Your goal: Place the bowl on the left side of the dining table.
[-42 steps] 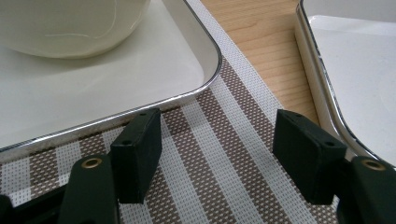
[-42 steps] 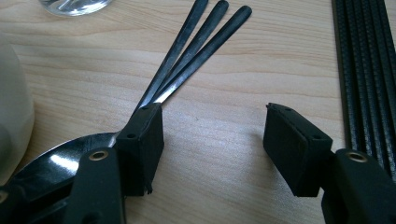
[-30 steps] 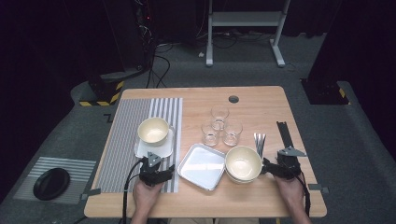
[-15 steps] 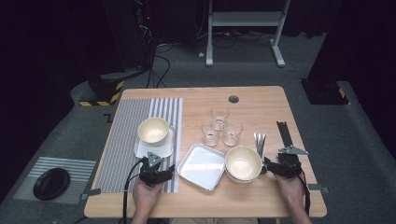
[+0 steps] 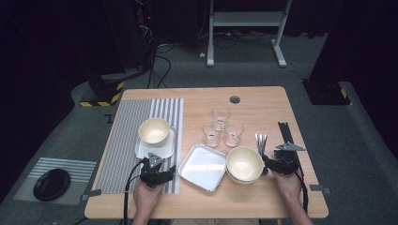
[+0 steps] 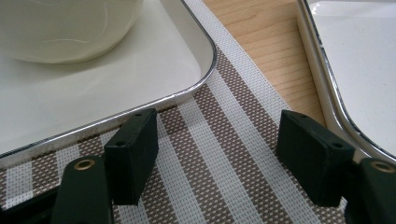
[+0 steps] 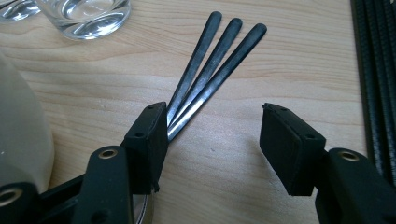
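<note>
- The right claw point(image 7: 212, 140) hovers low over the worktop point(image 5: 263, 101), just right of the stacked bowls point(image 5: 244, 164), which serve as the landmark here.
- Its jaws stand spread and have just been closing a little; nothing is pinched between them.
- Three dark utensil handles point(image 7: 212, 70) lie fanned on the wood just right of the bowls, their near ends running in beside the claw's left jaw.
- The left claw point(image 6: 217, 149) rests well left of the bowls on the striped mat point(image 6: 224, 154), jaws spread and empty.
- An empty square tray point(image 5: 202, 166) sits touching the bowls' left side.
- A second tray point(image 5: 141, 151), farther left, carries a single bowl point(image 5: 154, 131).
- Three glasses point(image 5: 220, 126) stand just behind the bowls.
</note>
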`<state>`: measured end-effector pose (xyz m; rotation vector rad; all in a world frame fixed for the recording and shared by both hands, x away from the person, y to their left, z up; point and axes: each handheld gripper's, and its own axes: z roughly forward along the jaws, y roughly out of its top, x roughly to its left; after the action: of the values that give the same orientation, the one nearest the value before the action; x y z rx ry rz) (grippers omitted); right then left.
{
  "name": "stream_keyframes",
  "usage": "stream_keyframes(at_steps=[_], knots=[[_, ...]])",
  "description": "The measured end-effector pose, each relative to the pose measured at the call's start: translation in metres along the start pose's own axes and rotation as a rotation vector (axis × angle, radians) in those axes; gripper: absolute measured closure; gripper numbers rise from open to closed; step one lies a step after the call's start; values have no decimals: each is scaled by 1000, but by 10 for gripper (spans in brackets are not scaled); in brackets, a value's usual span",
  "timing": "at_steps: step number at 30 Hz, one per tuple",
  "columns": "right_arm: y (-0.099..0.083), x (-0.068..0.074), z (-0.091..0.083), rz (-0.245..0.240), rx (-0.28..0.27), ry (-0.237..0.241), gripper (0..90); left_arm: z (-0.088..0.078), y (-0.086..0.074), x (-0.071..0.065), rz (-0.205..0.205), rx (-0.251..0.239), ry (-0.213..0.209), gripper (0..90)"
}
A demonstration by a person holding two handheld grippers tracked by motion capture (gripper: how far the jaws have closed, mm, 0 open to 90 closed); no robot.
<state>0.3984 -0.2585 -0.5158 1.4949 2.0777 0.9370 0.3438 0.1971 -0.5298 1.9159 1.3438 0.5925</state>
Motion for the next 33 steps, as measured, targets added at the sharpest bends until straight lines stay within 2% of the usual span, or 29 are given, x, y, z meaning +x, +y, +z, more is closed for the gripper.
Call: stream_keyframes(at_steps=[4, 5, 8, 13, 14, 15, 16, 21, 27, 29, 32, 33], knots=[[0, 0, 2, 3, 1, 4, 435, 0, 0, 0, -1, 0, 0, 300], [0, 1, 2, 8, 4, 5, 438, 0, 0, 1, 19, 3, -1, 300], [0, 1, 3, 9, -1, 8, 445, 0, 0, 0, 0, 0, 1, 300], [1, 2, 3, 3, -5, 11, 455, 0, 0, 0, -1, 0, 1, 300], [1, 2, 3, 13, -5, 15, 456, 0, 0, 1, 11, 2, 0, 300], [1, 3, 2, 18, -1, 19, 457, 0, 0, 0, -2, 0, 1, 300], [1, 3, 2, 0, -9, 17, 458, 0, 0, 0, 2, 1, 0, 300], [1, 4, 4, 4, 3, 16, 465, 0, 0, 0, -1, 0, 1, 300], [6, 4, 3, -14, 15, 6, 482, 0, 0, 0, -2, 0, 1, 300], [7, 5, 3, -2, 25, 6, 489, 0, 0, 0, -1, 0, 1, 300], [7, 5, 4, -2, 31, 3, 496, 0, 0, 1, 22, 3, 1, 300], [7, 5, 4, 0, 32, 5, 497, 0, 0, 1, 14, 2, 2, 300]])
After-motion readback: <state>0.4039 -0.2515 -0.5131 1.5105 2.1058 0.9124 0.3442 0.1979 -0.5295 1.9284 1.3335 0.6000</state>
